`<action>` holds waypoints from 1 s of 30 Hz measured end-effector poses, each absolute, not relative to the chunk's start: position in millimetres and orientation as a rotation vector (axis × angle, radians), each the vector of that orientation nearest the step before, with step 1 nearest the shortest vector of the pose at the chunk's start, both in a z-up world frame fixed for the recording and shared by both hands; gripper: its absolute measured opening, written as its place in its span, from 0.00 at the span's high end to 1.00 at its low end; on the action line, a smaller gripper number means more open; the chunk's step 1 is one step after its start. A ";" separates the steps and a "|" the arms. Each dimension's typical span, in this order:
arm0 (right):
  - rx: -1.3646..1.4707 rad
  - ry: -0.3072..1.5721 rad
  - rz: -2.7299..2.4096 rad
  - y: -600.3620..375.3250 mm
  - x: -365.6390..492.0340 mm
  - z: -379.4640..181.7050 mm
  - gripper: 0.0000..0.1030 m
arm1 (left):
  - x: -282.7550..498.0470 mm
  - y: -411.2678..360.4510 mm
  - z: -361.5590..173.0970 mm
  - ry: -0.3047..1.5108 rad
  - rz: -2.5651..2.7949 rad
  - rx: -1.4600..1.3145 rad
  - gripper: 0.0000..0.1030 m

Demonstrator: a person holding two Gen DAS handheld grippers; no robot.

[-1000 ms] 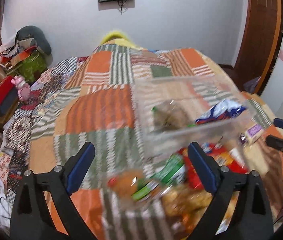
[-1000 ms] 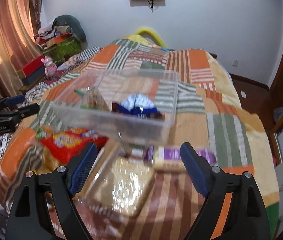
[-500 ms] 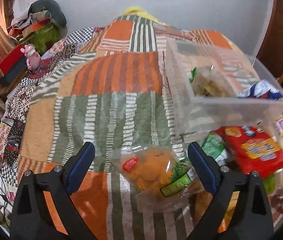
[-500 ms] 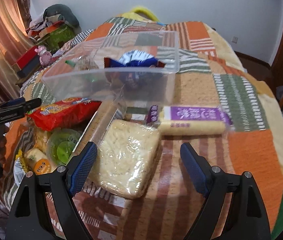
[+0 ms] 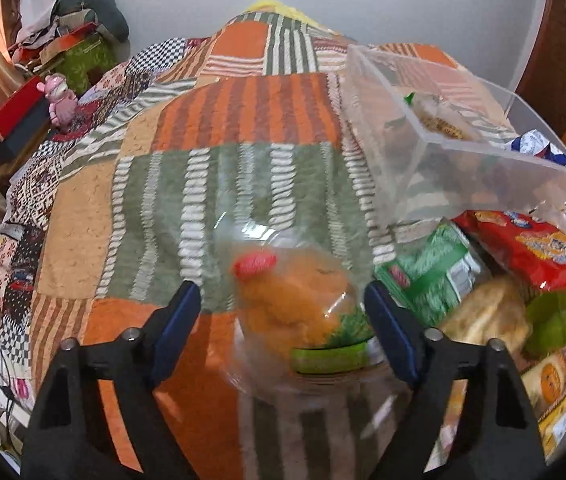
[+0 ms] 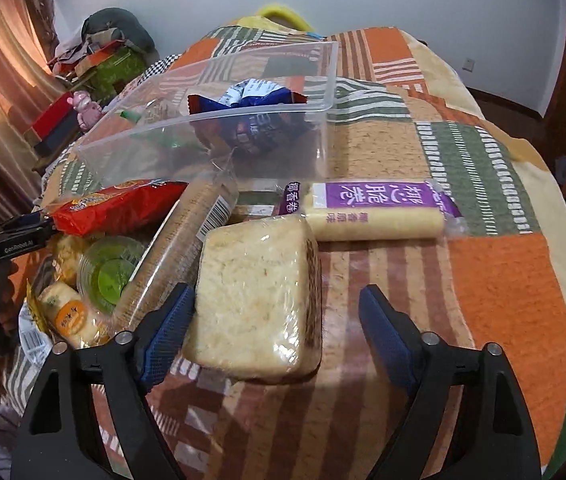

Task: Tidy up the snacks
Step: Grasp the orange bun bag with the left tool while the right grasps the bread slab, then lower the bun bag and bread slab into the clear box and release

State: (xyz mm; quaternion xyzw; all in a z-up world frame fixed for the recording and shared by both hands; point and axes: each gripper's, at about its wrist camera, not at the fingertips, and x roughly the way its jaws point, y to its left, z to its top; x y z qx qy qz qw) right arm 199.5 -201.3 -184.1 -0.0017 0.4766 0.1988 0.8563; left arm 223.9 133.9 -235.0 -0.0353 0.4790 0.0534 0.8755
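Left gripper [image 5: 283, 320] closing, orange snack bag [image 5: 295, 312] between unpinched | right gripper [image 6: 275, 320] closing astride noodle block [image 6: 259, 300] | I centre pads first.

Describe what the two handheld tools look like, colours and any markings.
Both tools, left tool and right tool, have matte black plastic arms with silver rivets and blue textured pads on the fingertips. In the right wrist view, the left one's black side carries white "GenRobot.AI" lettering.

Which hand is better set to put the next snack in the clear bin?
Left, probably. Its tongs are closing around the orange snack bag, the clear bin just beyond. The right tongs are closing too, but the pale cracker pack sits off-centre.
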 end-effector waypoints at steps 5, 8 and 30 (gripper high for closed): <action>-0.042 1.024 0.430 -189.1 204.1 -190.8 0.41 | 217.5 136.5 -244.8 1.038 0.101 -0.068 0.35; -0.056 1.020 0.412 -184.1 208.5 -193.8 0.43 | 219.3 135.3 -245.8 1.026 0.106 -0.070 0.38; 0.021 0.833 0.419 -200.0 205.1 -134.8 0.45 | 208.4 114.3 -163.0 0.796 0.067 -0.097 0.43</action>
